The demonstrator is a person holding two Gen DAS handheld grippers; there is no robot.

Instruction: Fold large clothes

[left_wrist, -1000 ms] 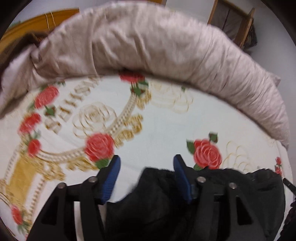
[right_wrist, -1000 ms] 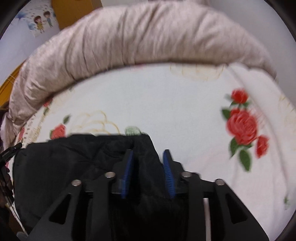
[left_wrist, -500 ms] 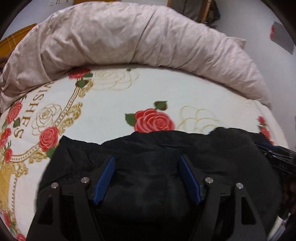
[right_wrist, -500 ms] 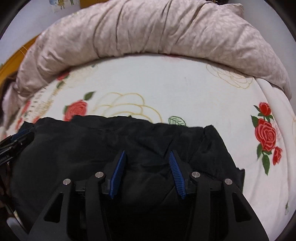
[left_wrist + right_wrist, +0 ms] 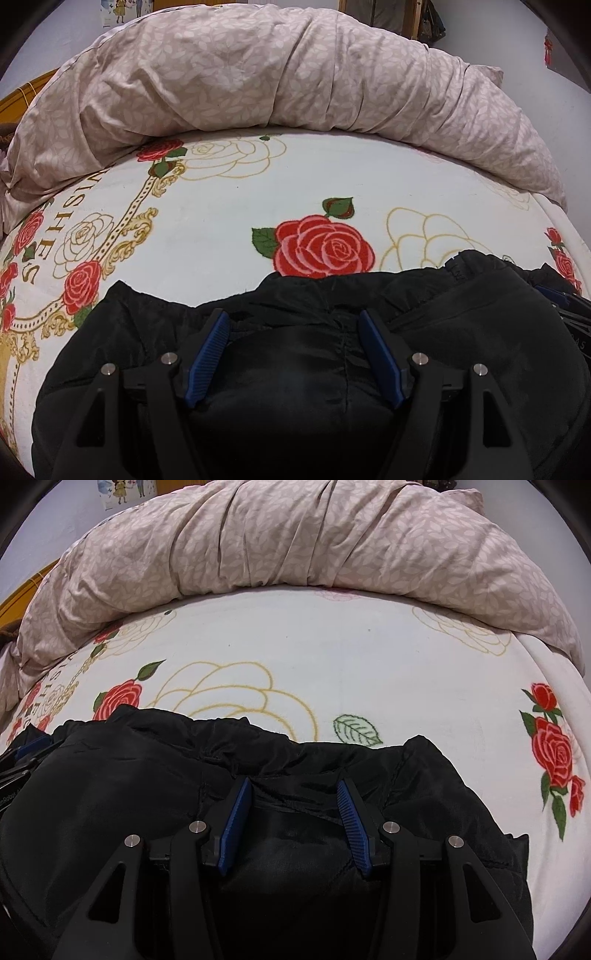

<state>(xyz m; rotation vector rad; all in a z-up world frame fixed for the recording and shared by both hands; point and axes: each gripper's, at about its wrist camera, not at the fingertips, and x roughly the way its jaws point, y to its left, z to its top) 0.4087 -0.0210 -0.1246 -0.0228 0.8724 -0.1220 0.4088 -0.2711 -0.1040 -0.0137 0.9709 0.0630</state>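
A black padded garment lies bunched on the near part of the bed, and the right wrist view shows it spread wide with a rumpled far edge. My left gripper stands open just above it, blue pads apart, with a puffy fold rising between them untouched. My right gripper is open too, jaws narrower, over a creased seam of the same garment. Each gripper shows at the edge of the other's view: the right one and the left one.
The bed is covered by a white blanket printed with red roses and gold outlines. A long beige leaf-patterned quilt roll lies across the far side. Behind it are a wall, a wooden frame and a yellow headboard.
Both grippers have sunk toward the bed and widened their jaws, letting go of the black garment. It was hanging bunched in them a second ago and now lies spread on the blanket.
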